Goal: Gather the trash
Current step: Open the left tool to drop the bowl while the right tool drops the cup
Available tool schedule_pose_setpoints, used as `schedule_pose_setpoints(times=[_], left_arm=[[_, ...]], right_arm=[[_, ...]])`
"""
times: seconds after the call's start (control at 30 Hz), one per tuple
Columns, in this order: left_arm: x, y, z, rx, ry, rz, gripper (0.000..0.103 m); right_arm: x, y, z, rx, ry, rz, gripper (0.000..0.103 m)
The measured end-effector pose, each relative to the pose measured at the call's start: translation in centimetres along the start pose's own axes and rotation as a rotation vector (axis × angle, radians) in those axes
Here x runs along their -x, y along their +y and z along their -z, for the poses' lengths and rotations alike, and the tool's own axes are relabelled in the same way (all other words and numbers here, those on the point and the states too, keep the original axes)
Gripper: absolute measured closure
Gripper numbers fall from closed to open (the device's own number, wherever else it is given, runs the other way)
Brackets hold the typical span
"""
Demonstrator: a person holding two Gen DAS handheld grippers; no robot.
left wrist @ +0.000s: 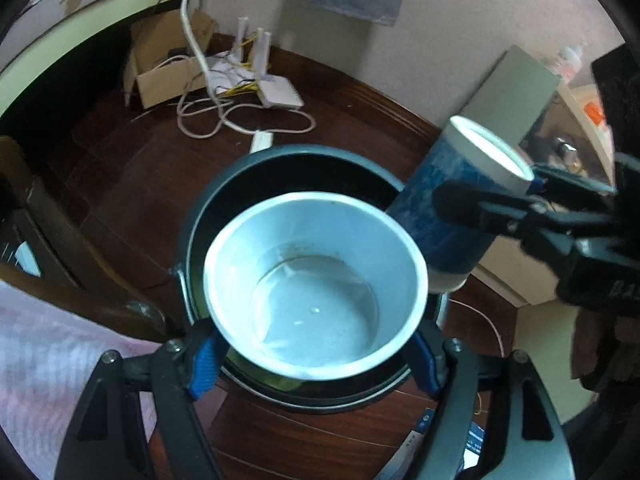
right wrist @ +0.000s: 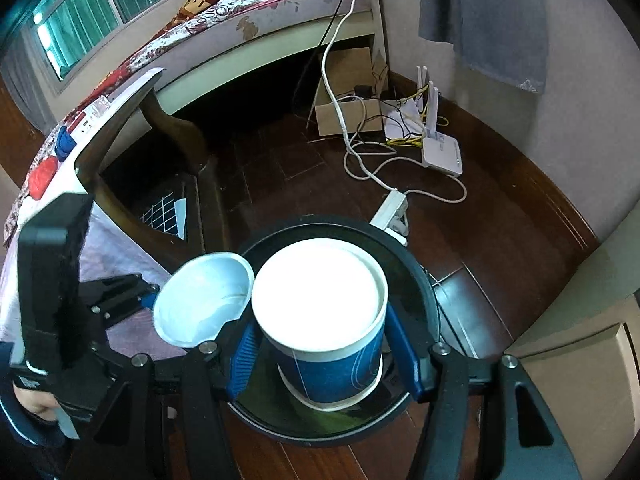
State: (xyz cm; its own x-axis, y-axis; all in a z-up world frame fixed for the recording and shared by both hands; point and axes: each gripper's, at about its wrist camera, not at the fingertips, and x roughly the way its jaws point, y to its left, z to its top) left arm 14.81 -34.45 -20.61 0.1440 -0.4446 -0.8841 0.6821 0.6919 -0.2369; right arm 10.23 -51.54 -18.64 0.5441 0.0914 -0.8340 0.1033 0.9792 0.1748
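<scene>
Paper cups hang over the black bin [left wrist: 192,240]: the left gripper [left wrist: 316,356] holds a white bowl-cup [left wrist: 316,292], the right gripper [right wrist: 324,356] a blue cup [right wrist: 332,364]; both look light, thin and crushable, best pinched gently on the side walls

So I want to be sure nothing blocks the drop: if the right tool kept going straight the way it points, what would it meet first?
Probably the black trash bin right below: the blue paper cup in the right tool already hangs over its opening, though depth is unclear.
</scene>
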Motion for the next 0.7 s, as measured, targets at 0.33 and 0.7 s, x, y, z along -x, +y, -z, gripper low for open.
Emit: schedule_pose_setpoints(times=[0.33, 0.7], left_arm=[[2.4, 2.0, 1.5, 0.083, -0.043, -0.125, 0.015], [10.0, 1.9, 2.5, 0.098, -0.188, -0.219, 0.015]], right_arm=[[2.1, -2.2, -0.5, -0.121, -0.013, 0.109, 0.000], [7.3, 1.5, -0.7, -0.090, -0.102, 0.146, 0.000]])
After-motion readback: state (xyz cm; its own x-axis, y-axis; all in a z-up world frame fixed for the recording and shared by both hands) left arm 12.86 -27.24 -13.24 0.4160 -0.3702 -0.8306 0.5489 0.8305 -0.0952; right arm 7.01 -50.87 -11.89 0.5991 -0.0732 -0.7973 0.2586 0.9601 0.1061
